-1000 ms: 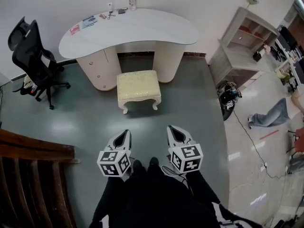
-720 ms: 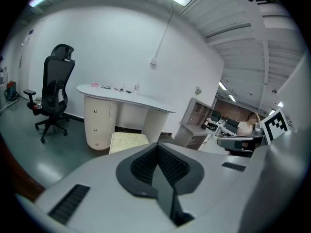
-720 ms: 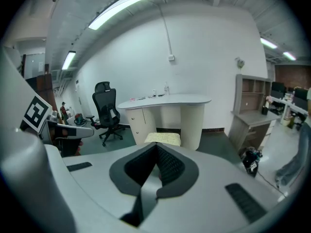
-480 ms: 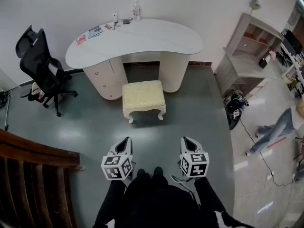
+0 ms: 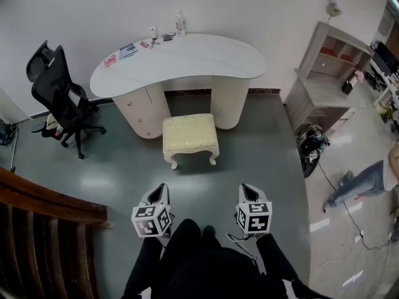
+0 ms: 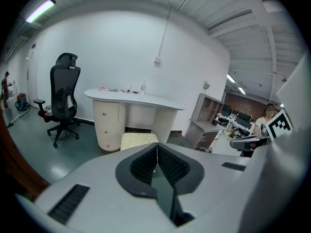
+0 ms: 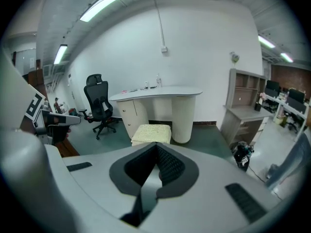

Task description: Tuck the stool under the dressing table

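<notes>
A cream cushioned stool (image 5: 190,136) with curved legs stands on the grey floor just in front of the knee gap of the white kidney-shaped dressing table (image 5: 181,58). It also shows ahead in the left gripper view (image 6: 138,141) and the right gripper view (image 7: 151,133). My left gripper (image 5: 159,190) and right gripper (image 5: 247,190) hover side by side well short of the stool, near my legs. Both have their jaws closed together with nothing between them.
A black office chair (image 5: 59,97) stands left of the table. A grey shelf unit (image 5: 330,73) is at the right, with a dark bag (image 5: 312,143) and a cable on the floor. A wooden railing (image 5: 43,229) lies at lower left. Small items and a bottle (image 5: 181,23) sit on the tabletop.
The view has shifted: table and stool sit a little lower and further right in the picture than a second ago. Both grippers keep their places by my legs, still closed.
</notes>
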`<state>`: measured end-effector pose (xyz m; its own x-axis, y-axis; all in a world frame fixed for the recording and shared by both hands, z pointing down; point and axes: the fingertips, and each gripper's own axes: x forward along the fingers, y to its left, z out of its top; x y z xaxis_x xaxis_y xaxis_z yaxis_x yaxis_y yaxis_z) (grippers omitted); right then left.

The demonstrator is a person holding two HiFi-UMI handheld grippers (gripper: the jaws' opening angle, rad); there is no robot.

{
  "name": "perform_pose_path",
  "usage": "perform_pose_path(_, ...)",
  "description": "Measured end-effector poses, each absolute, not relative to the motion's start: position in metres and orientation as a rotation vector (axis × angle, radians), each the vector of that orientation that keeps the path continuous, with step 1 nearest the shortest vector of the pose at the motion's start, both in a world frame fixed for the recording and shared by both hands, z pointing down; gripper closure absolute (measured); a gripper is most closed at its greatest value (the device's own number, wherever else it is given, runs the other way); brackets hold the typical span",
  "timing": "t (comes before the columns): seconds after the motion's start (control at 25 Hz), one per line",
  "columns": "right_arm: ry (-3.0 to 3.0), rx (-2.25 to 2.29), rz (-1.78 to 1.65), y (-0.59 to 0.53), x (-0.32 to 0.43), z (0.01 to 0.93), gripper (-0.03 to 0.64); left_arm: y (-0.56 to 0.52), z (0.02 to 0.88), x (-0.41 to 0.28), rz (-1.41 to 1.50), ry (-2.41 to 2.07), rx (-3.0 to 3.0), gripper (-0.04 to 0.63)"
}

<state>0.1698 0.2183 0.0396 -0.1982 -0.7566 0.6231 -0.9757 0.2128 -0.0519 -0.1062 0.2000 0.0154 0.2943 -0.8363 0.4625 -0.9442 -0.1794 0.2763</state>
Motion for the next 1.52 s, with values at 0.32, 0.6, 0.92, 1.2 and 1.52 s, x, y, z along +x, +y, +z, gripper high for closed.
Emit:
perform_pose_path(0.32,-2.0,1.594,0.627,0.202,0.178,0.048,0.612,0.188,0.021,-0.123,0.305,-1.645,2.015,0.584)
perform_pose_path(0.6,-1.975,1.583,0.626,0.175,0.178,0.053,0.612,0.169,0.026,-0.133,0.32,-1.66,1.982,0.584)
perform_pose_path(0.92,-1.947,1.579,0.615,0.138,0.17,0.066,0.612,0.132,0.046,-0.142,0.34,-1.644,1.973,0.583)
perform_pose_path(1.2,-1.907,1.538,0.623,0.088,0.152,0.092,0.612,0.08,0.08,-0.158,0.367,-1.613,1.936,0.574)
perform_pose_path(1.52,-1.847,1.469,0.646,0.019,0.135,0.142,0.612,0.013,0.127,-0.174,0.41,-1.578,1.887,0.526)
